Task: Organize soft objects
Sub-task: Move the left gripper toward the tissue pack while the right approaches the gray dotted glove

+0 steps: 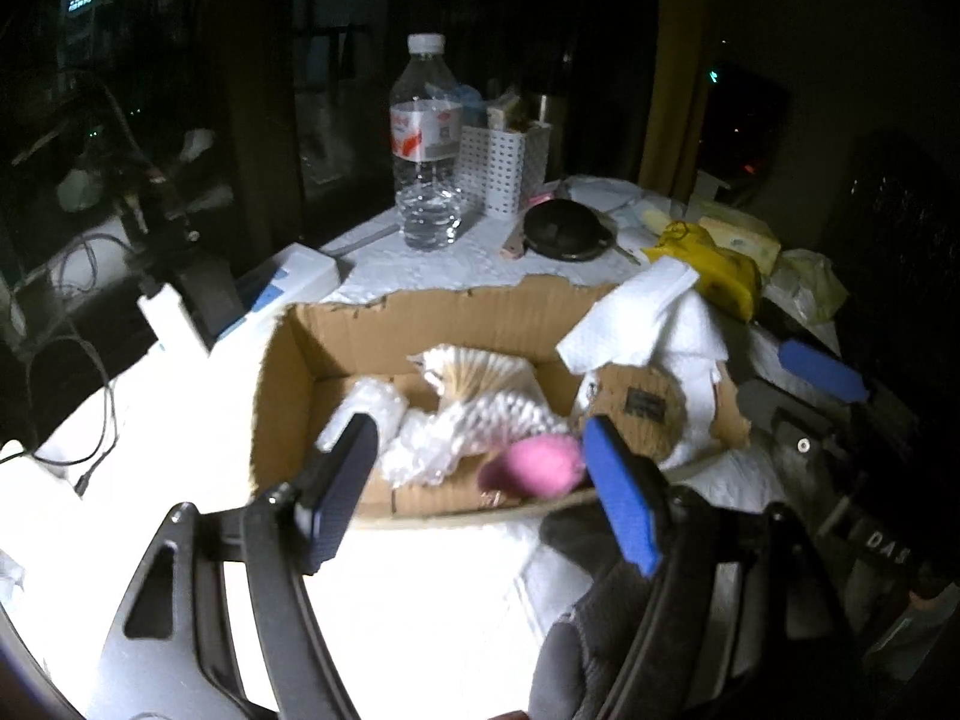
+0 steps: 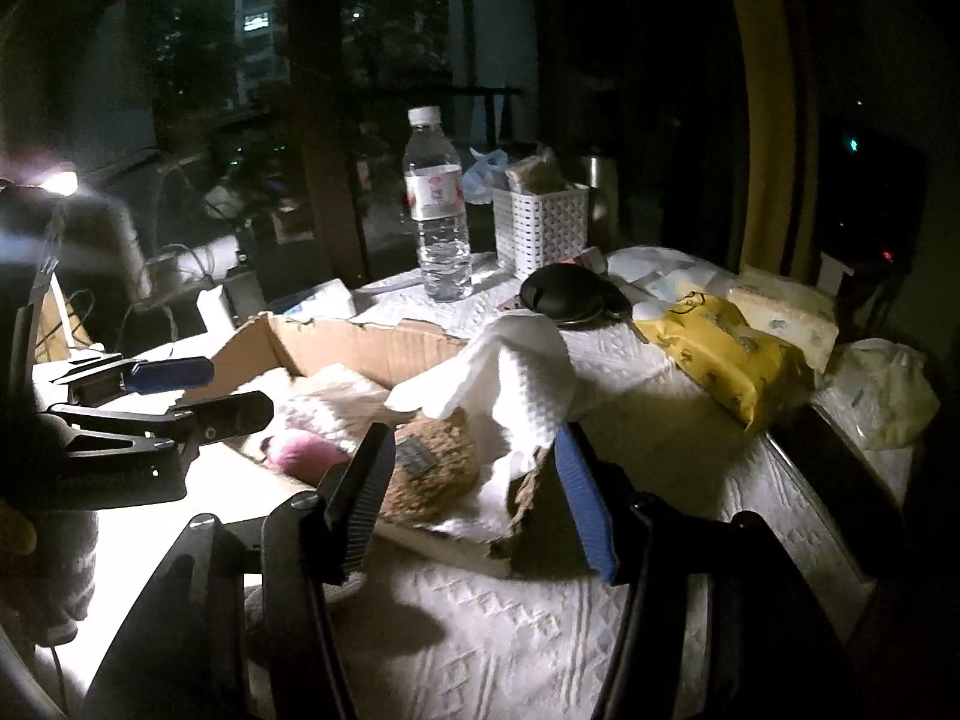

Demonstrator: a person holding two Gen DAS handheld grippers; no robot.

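A: Cardboard box [image 1: 336,354] sits at the middle of the left wrist view, soft things already inside: a pink plush piece [image 1: 534,467] against the near wall at about five o'clock of the box, bubble wrap [image 1: 396,426] beside it, a white knit bundle [image 1: 510,414] behind

B: And the grippers?

A: Left gripper [image 1: 480,483] hangs just short of the near wall, jaws spread wide, nothing between them. Right gripper [image 2: 474,501] is spread too, empty, pointing at the torn corner where a brown woven item [image 2: 429,468] and white paper towel [image 2: 516,384] drape over the wall

B: What worries you?

A: That corner is ripped and sagging. A push on the woven item could fold the wall outward and spill it onto the white tablecloth [image 2: 510,630]. The towel is loose; a pinch may lift only one layer

B: Anything else?

A: At twelve o'clock a water bottle [image 1: 426,144] stands upright behind the box. A shoved box might tip it. Light is poor and the pink piece looks blurred, so a grab could miss
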